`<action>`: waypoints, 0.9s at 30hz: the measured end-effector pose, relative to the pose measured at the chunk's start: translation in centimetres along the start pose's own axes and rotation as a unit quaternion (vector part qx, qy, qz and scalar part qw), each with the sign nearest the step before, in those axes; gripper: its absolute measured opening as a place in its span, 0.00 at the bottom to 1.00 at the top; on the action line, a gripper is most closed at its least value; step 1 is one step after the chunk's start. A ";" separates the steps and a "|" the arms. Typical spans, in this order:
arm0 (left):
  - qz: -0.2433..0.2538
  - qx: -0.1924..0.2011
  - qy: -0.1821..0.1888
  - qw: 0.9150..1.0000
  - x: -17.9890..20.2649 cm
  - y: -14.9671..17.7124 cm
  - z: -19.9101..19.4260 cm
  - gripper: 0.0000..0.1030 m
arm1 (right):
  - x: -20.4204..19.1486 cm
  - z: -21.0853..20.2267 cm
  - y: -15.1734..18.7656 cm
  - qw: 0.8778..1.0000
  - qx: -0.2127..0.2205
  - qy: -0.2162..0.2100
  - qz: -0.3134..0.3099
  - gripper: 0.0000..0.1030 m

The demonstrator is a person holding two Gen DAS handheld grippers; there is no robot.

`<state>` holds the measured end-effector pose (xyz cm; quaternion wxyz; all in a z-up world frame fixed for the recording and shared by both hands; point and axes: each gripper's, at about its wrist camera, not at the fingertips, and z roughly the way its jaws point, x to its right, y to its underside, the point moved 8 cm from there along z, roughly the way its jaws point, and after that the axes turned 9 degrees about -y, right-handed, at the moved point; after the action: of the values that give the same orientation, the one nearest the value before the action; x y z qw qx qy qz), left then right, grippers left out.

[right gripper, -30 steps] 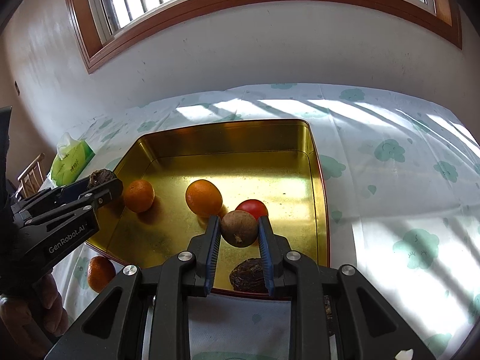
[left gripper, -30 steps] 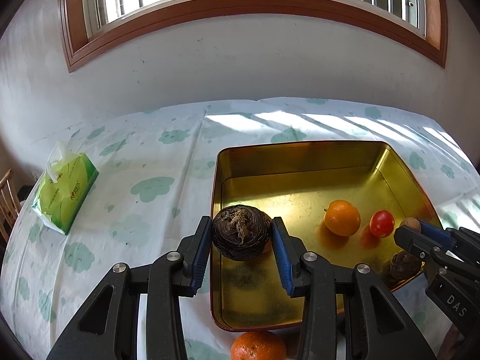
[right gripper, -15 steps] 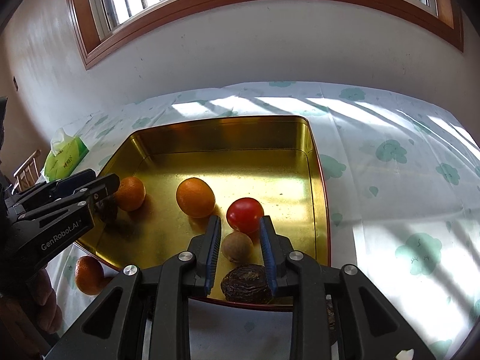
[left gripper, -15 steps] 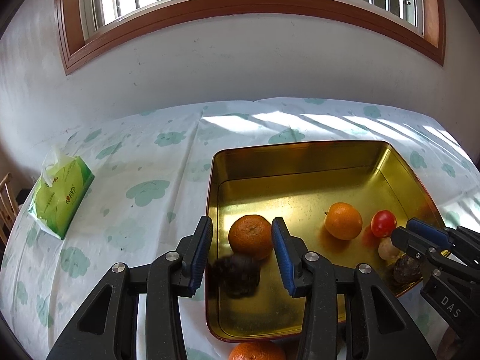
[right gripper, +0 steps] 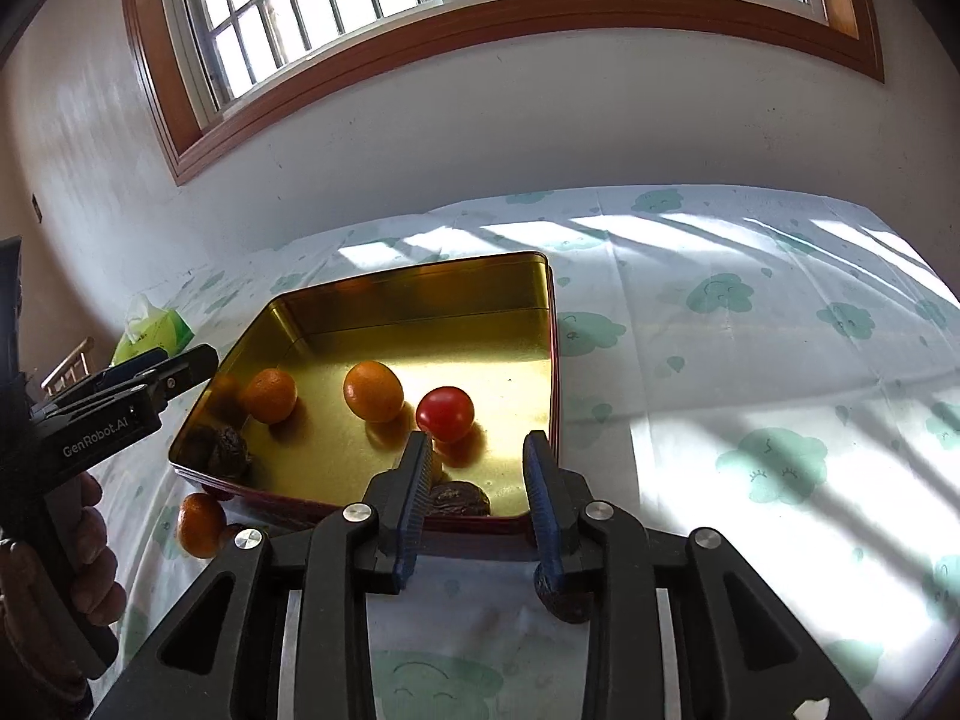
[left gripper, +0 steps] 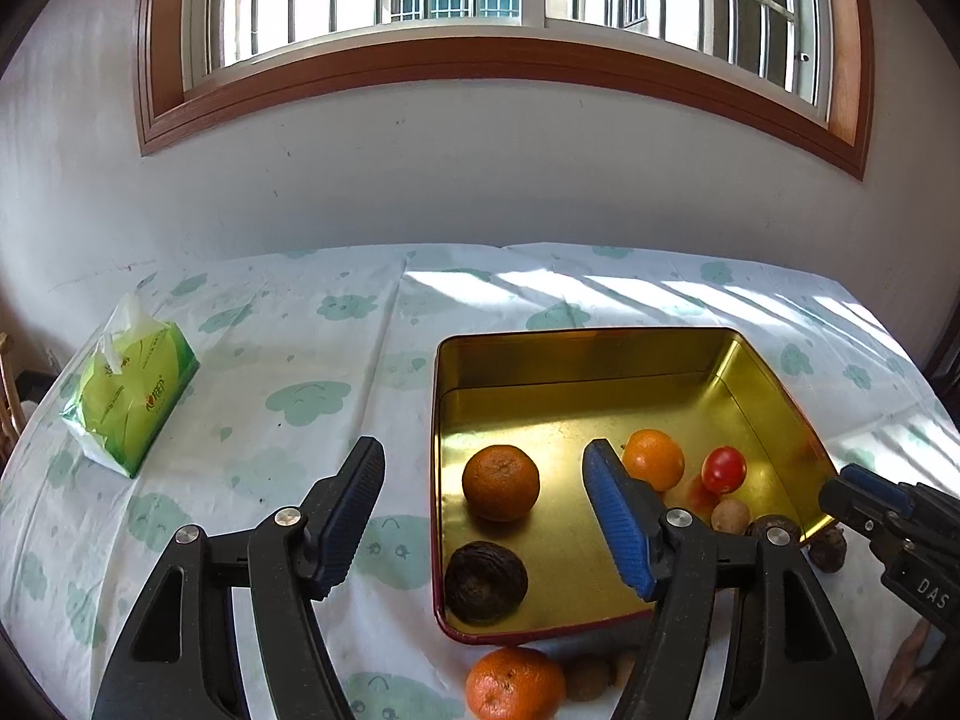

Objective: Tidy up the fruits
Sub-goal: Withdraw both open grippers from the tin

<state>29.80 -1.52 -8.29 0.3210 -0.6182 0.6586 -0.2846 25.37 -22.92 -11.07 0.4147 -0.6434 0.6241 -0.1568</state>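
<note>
On the counter (left gripper: 312,360), spread with a white cloth printed in green, a gold tin tray (left gripper: 600,354) sits toward the near edge, right of the middle. Contents of the tray: one mandarin (left gripper: 501,483) near its left wall; one dark wrinkled fruit (left gripper: 485,582) in the near left corner; one orange (left gripper: 654,457) mid-floor; one red tomato (left gripper: 724,469) just right of it; one small tan fruit (left gripper: 730,516) and a second dark fruit (left gripper: 774,525) at the near right corner. Outside the tray, on the cloth along the counter's near edge: one mandarin (left gripper: 515,684), a small brown fruit (left gripper: 588,678) beside it, and another dark fruit (right gripper: 564,600) partly behind the right tongs. A green tissue pack (left gripper: 129,387) lies near the counter's left edge. Left tongs (left gripper: 480,516): released, jaws just been opening, standing wide with nothing clamped, the dark fruit lying free on the tray floor beneath. Right tongs (right gripper: 480,480): released, jaws just been opening a little, nothing pressed between them, poised over the tray's near right corner. A person's hand (right gripper: 90,564) grips the left handle.
</note>
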 end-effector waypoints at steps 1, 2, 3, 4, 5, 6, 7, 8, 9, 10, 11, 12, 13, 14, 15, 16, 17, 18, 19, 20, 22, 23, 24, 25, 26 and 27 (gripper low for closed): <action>-0.004 0.003 0.001 1.000 -0.3 0.1 -0.6 0.68 | 0.3 -0.7 0.3 1.000 -0.002 0.018 -0.006 0.35; -0.008 0.006 0.002 1.000 -0.7 0.3 -1.1 0.68 | 0.6 -1.4 0.6 1.000 0.001 0.020 -0.008 0.37; -0.014 0.011 0.002 1.000 -1.2 0.5 -1.7 0.69 | 0.9 -2.2 0.9 1.000 0.004 0.015 -0.002 0.37; -0.019 0.014 0.003 1.000 -1.7 0.9 -2.3 0.69 | 1.3 -2.8 1.4 1.000 0.005 0.016 0.004 0.37; -0.023 0.018 0.007 1.000 -2.1 1.2 -2.9 0.69 | 1.7 -3.3 1.9 1.000 0.002 0.021 0.004 0.37; -0.026 0.021 0.011 0.999 -2.5 1.7 -3.5 0.69 | 2.1 -3.7 2.5 1.000 -0.001 0.027 0.003 0.37; -0.029 0.023 0.012 0.999 -2.8 2.2 -4.1 0.69 | 2.5 -4.1 3.0 0.999 -0.004 0.033 0.001 0.37; -0.031 0.024 0.015 0.999 -3.2 2.8 -4.5 0.69 | 3.0 -4.3 3.6 0.999 -0.007 0.039 0.000 0.37; -0.031 0.023 0.020 0.999 -3.4 3.5 -4.9 0.69 | 3.4 -4.5 4.1 0.999 -0.012 0.043 0.001 0.37; -0.029 0.017 0.024 0.999 -3.4 4.2 -5.1 0.69 | 3.9 -4.4 4.6 0.999 -0.018 0.046 0.003 0.37; -0.025 0.011 0.026 0.999 -3.4 5.0 -5.2 0.69 | 4.3 -4.3 5.1 0.999 -0.023 0.048 0.008 0.37; -0.020 0.005 0.025 0.999 -3.4 5.8 -5.2 0.69 | 4.7 -4.2 5.5 0.998 -0.027 0.049 0.015 0.37; -0.015 -0.001 0.022 1.000 -3.3 6.5 -5.1 0.69 | 5.1 -4.1 5.9 0.998 -0.030 0.048 0.019 0.37; -0.009 -0.008 0.020 1.000 -3.2 7.2 -4.9 0.69 | 5.3 -3.9 6.2 0.998 -0.033 0.049 0.021 0.37; -0.006 -0.015 0.020 1.000 -3.0 7.9 -4.7 0.69 | 5.4 -3.7 6.4 0.998 -0.037 0.050 0.020 0.37; -0.007 -0.020 0.020 1.000 -2.9 8.4 -4.6 0.69 | 5.3 -3.6 6.6 0.998 -0.040 0.049 0.018 0.37; -0.009 -0.024 0.021 0.999 -2.9 8.7 -4.4 0.69 | 5.2 -3.4 6.7 0.998 -0.043 0.049 0.015 0.37; -0.011 -0.026 0.022 0.999 -2.9 9.0 -4.2 0.69 | 5.1 -3.2 6.6 0.998 -0.044 0.048 0.010 0.37; -0.013 -0.026 0.022 0.999 -2.9 9.3 -4.0 0.69 | 4.9 -3.2 6.5 0.998 -0.044 0.047 0.006 0.37; -0.014 -0.027 0.021 0.999 -2.9 9.6 -3.9 0.69 | 4.8 -3.0 6.4 0.998 -0.044 0.047 0.003 0.37; -0.017 -0.032 0.024 0.999 -2.7 10.4 -3.5 0.69 | 4.7 -2.5 6.2 0.998 -0.048 0.046 0.000 0.37; -0.017 -0.042 0.027 0.999 -2.6 10.7 -3.3 0.69 | 4.6 -2.2 6.1 0.998 -0.051 0.044 -0.001 0.37; -0.019 -0.045 0.028 0.998 -2.7 10.9 -3.3 0.69 | 4.6 -2.0 6.0 0.998 -0.053 0.044 -0.005 0.37; -0.022 -0.043 0.028 0.998 -2.8 10.9 -3.3 0.69 | 4.4 -1.7 5.8 0.998 -0.054 0.044 -0.009 0.37; -0.025 -0.041 0.029 0.998 -2.8 10.9 -3.4 0.69 | 4.3 -1.3 5.6 0.997 -0.056 0.042 -0.012 0.37; -0.027 -0.041 0.030 0.998 -2.9 10.9 -3.5 0.69 | 4.2 -1.0 5.4 0.997 -0.058 0.039 -0.014 0.37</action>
<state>20.28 2.06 -14.33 0.2675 -0.6398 0.6621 -0.2839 21.75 -26.50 -15.76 0.3492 -0.6685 0.6389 -0.1512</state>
